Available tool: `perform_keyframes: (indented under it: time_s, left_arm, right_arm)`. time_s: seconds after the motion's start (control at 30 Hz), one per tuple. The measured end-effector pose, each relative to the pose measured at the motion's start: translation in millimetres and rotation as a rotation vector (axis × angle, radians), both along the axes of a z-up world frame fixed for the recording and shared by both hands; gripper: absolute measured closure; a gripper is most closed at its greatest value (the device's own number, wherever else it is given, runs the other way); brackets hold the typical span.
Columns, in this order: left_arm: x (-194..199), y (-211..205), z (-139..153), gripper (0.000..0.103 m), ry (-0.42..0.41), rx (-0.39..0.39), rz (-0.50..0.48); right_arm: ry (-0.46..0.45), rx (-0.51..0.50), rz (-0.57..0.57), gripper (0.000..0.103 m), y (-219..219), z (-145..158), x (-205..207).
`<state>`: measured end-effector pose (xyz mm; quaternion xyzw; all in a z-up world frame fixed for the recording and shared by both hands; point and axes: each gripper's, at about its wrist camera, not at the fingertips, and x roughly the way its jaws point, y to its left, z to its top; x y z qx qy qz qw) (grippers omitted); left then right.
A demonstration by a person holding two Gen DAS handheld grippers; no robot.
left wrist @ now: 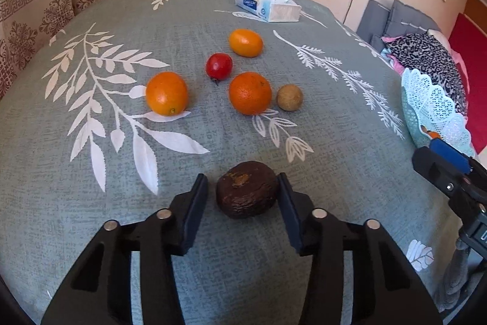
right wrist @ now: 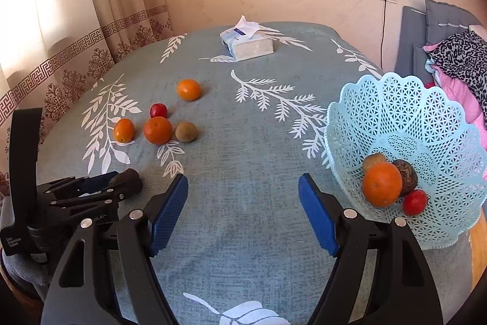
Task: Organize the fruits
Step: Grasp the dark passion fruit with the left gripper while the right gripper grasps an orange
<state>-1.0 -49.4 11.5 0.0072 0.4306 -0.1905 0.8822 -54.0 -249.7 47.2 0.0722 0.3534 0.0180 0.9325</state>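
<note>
While the dark brown wrinkled fruit (left wrist: pixel 246 189) lies on the bench (left wrist: pixel 334 172), these lines give the rest.

Left gripper (left wrist: pixel 243 197): low over the cloth, its fingers (left wrist: pixel 196 212) spread to either side of the dark fruit; the right-hand pad looks to be touching or just beside it, the left-hand pad stands a little apart, so the fruit is straddled, not clamped.

Right gripper (right wrist: pixel 243 212): its blue-padded fingers (right wrist: pixel 169 215) gape wide over bare cloth with nothing between them, just beside the basket.

Basket (right wrist: pixel 441 111): pale blue lattice, at the right edge of the bench, tilted toward the right wrist camera; inside it lie an orange (right wrist: pixel 382 184), a dark fruit (right wrist: pixel 406 176), a red fruit (right wrist: pixel 415 202) and a brownish one (right wrist: pixel 373 160) behind the orange, all bunched together.

Loose fruit: two oranges (left wrist: pixel 166 93) (left wrist: pixel 250 93), a smaller yellow-orange citrus (left wrist: pixel 246 42), a red tomato-like fruit (left wrist: pixel 219 66) and a tan round fruit (left wrist: pixel 289 97), clustered mid-bench, well apart from the basket.

Tissue box (left wrist: pixel 268 5): at the far end of the bench, a tissue sticking up.

Bench cover: grey-green cloth with white leaf prints.
</note>
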Motion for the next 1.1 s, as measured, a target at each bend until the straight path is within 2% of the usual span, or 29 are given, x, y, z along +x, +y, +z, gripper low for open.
perform_keyframes:
  time_s: [0.1, 0.23, 0.33, 0.57, 0.7, 0.93, 1.1]
  left_arm:
    - [-1.8, 1.3, 1.1, 0.064, -0.007, -0.013, -0.005]
    - [-5.7, 11.2, 8.5, 0.064, -0.049, -0.029, 0.041]
    - [-8.6, 19.1, 15.1, 0.064, -0.110, 0.003, 0.102]
    - [-3.5, 42.8, 26.4, 0.064, -0.196, 0.055, 0.241]
    - [-0.7, 54.0, 26.9, 0.064, -0.196, 0.049, 0.282]
    - [4.1, 60.5, 22.2, 0.064, -0.169, 0.025, 0.299]
    - [6.3, 63.7, 18.7, 0.064, -0.148, 0.006, 0.307]
  right_arm:
    - [0.009, 0.003, 0.025, 0.027, 8.1, 0.6, 10.2]
    - [0.033, 0.018, 0.072, 0.027, 20.8, -1.2, 26.8]
    - [0.041, 0.027, 0.111, 0.027, 33.3, -1.7, 40.3]
    - [0.012, 0.013, 0.208, 0.027, 66.8, 0.7, 72.8]
    - [0.007, -0.012, 0.249, 0.028, 83.9, -2.7, 93.1]
    - [0.034, -0.061, 0.283, 0.045, 100.9, -12.7, 123.4]
    - [0.056, -0.061, 0.301, 0.050, 106.0, -20.2, 133.0]
